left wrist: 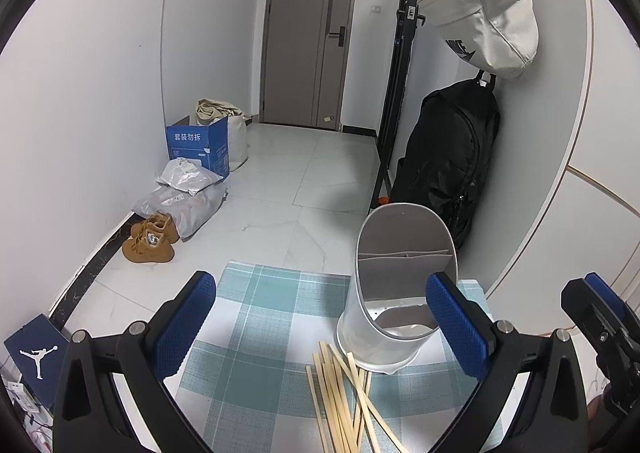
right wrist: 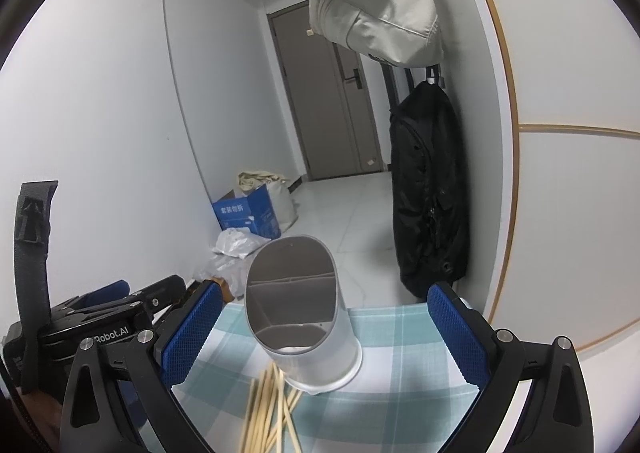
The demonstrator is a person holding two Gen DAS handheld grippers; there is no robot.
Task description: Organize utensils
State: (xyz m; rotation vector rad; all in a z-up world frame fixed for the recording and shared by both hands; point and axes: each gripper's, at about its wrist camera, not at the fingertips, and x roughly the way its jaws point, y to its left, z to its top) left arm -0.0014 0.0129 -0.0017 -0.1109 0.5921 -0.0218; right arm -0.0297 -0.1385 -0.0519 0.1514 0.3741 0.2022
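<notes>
A grey utensil holder (left wrist: 396, 293) with a slanted open top and inner dividers stands upright on a teal checked cloth (left wrist: 272, 317). Several pale wooden chopsticks (left wrist: 344, 401) lie in a loose pile on the cloth just in front of it. My left gripper (left wrist: 328, 321) is open and empty, above the cloth, with the holder by its right finger. In the right wrist view the holder (right wrist: 300, 317) and chopsticks (right wrist: 272, 409) lie between the fingers of my right gripper (right wrist: 324, 329), which is open and empty. The left gripper (right wrist: 120, 309) shows at the left there.
The small table ends just past the cloth; beyond is a tiled floor (left wrist: 304, 173). A black backpack (left wrist: 448, 161) and a beige bag (left wrist: 484, 9) hang on the right wall. A blue box (left wrist: 200, 149), parcels and brown shoes (left wrist: 150, 239) sit by the left wall.
</notes>
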